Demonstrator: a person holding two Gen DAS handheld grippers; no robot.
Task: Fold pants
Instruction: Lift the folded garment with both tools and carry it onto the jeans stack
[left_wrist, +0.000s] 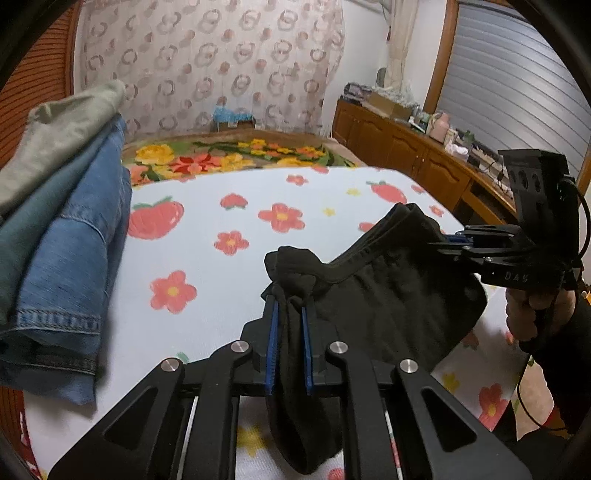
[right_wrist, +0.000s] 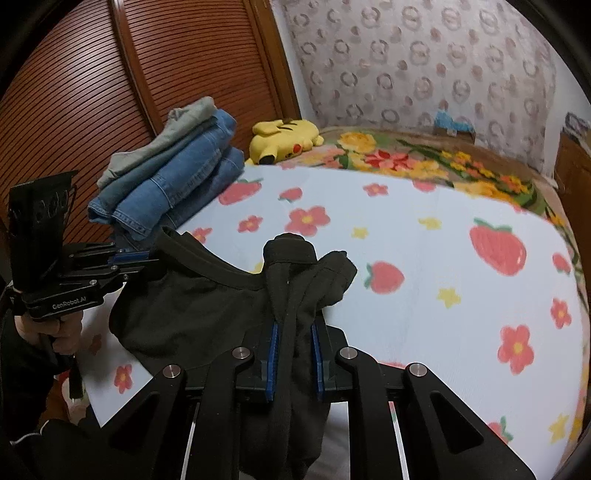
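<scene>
Left wrist view — both tongs, left tongs (left_wrist: 290, 314) and right tongs (right_wrist: 295, 332), clamp bunched, soft black pants (left_wrist: 388, 295).

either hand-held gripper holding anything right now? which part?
Both hold the black pants. The left hand-held gripper and the right hand-held gripper are each shut on a bunched section along the waistband edge, with the cloth sagging between them above the bedsheet.

Black left gripper (left_wrist: 290, 314), blue pads, silver screws; black sleeve.
</scene>
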